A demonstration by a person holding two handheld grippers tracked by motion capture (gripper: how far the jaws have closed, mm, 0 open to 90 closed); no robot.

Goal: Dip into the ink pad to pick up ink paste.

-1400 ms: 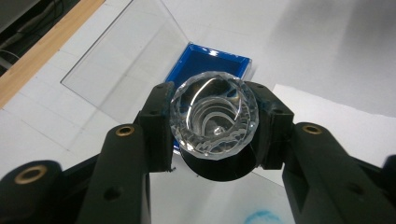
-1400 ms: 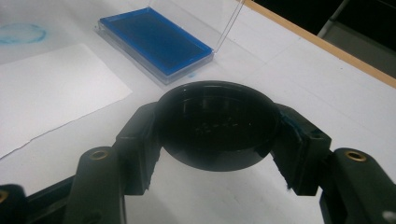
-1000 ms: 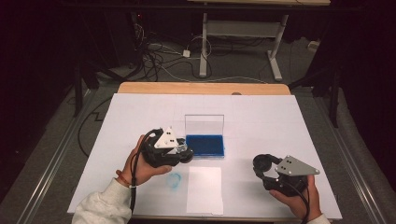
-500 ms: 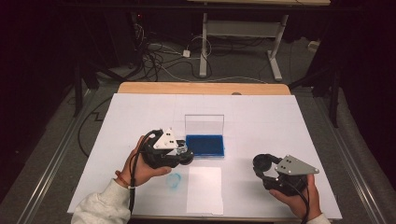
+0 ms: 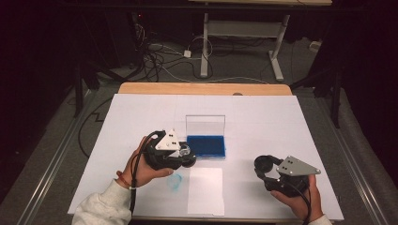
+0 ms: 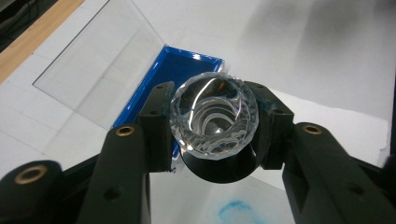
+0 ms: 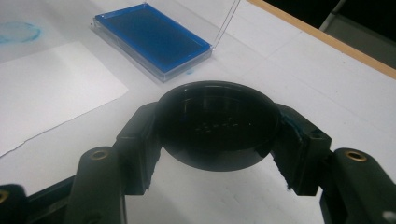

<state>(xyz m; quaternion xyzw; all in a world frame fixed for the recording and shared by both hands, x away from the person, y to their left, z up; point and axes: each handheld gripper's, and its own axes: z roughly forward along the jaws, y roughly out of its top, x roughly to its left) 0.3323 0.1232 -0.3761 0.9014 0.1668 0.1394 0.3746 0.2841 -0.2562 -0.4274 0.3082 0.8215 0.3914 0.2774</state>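
stamp: clear, faceted glass-like top, black base | cap: glossy black | ink pad: deep blue, clear lid | paper sheet: plain white | table cover: white, one pale blue smudge | table edge: light wood | jaws: black, brass screws

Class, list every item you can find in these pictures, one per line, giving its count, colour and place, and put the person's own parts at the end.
Stamp: one, clear faceted top on a black base, between the left gripper's jaws.
Round cap: one, black, between the right gripper's jaws.
Ink pad case: one, blue, clear lid upright, table centre.
Paper sheet: one, white, near edge.
Ink smudge: one, blue, beside the sheet.
Table: one, white cover, wooden far edge.
Left gripper: black, shut on the stamp.
Right gripper: black, shut on the cap.
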